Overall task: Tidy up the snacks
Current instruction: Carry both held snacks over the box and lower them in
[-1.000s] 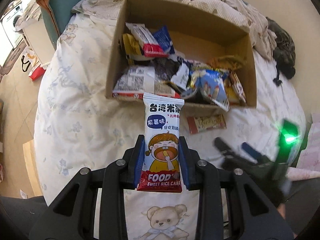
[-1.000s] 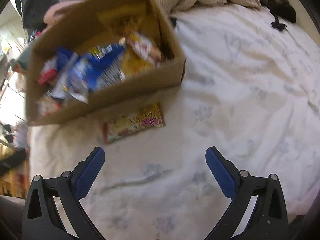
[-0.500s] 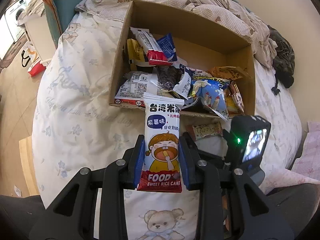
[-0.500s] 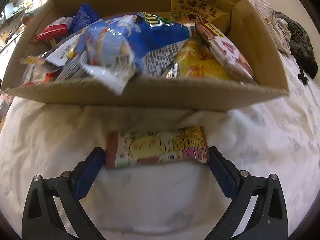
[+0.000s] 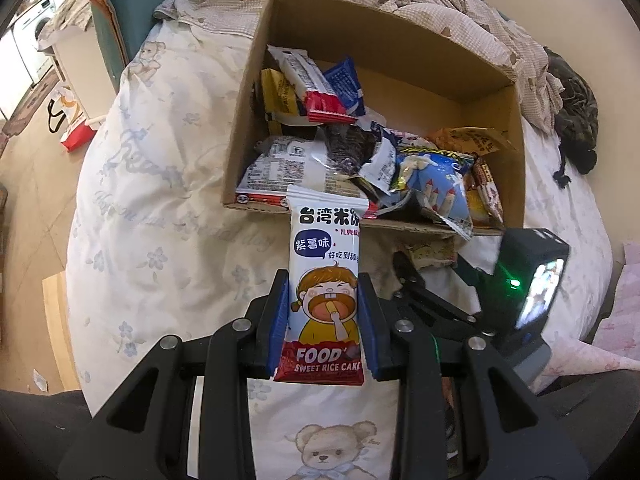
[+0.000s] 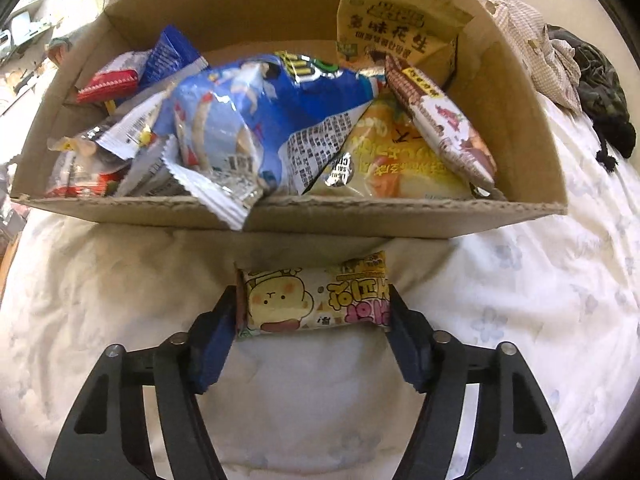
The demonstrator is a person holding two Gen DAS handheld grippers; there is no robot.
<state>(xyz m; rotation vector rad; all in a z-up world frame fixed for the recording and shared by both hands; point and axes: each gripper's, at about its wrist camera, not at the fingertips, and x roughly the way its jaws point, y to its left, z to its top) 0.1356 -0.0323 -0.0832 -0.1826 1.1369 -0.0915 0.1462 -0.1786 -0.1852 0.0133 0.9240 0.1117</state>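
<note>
Bed with a bear-print quilt, left view: my left claw pinches a rice cake packet, long axis pointing at the cardboard box just ahead.

Right view: yellow snack bar lies crosswise on the quilt, just beside the box's near wall. My right claw is closing, the bar's two ends between the jaws.

Right tongs closing around yellow snack packet, flat on bed, beside cardboard box.
</note>
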